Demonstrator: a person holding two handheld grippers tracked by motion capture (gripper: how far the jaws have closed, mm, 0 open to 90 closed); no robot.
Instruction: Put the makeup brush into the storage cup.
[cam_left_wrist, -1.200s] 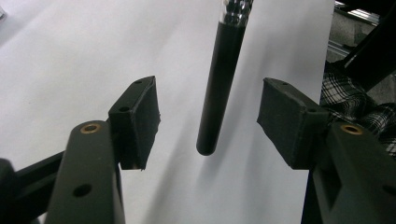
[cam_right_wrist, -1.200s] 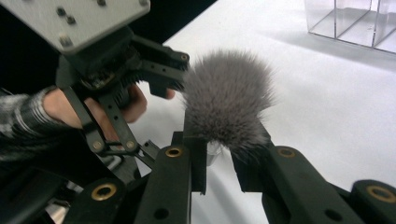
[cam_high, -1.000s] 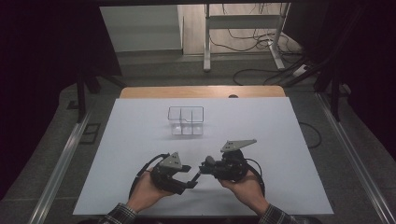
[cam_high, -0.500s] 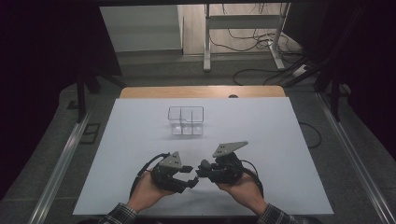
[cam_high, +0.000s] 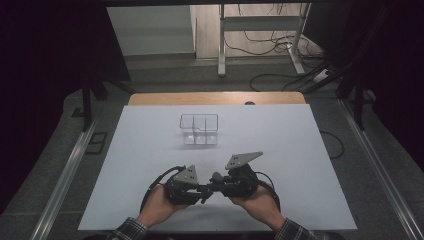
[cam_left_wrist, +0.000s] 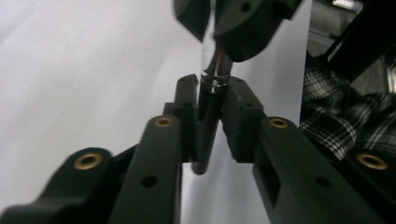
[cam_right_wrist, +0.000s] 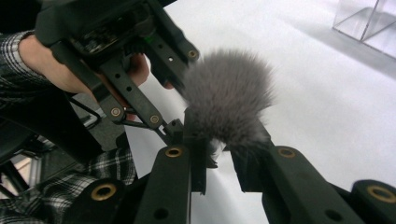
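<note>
A makeup brush with a fluffy grey head (cam_right_wrist: 229, 95) and a slim black handle (cam_left_wrist: 208, 112) is held between both grippers near the table's front edge. My left gripper (cam_left_wrist: 210, 88) is shut on the handle just below the metal collar. My right gripper (cam_right_wrist: 219, 144) is shut on the brush at the base of the bristles. In the high view the left gripper (cam_high: 202, 191) and right gripper (cam_high: 217, 185) meet tip to tip, with the grey brush head (cam_high: 216, 177) at the joint. The far end of the handle is hidden by the jaws.
A clear plastic box (cam_high: 199, 129) with dividers stands at the table's middle back, well beyond the hands. The white tabletop (cam_high: 300, 150) spreads wide on both sides. A plaid sleeve (cam_left_wrist: 341, 116) lies close behind the grippers.
The right hand has shifted left and slightly nearer, bringing its gripper closer against the left one. The left hand has barely moved.
</note>
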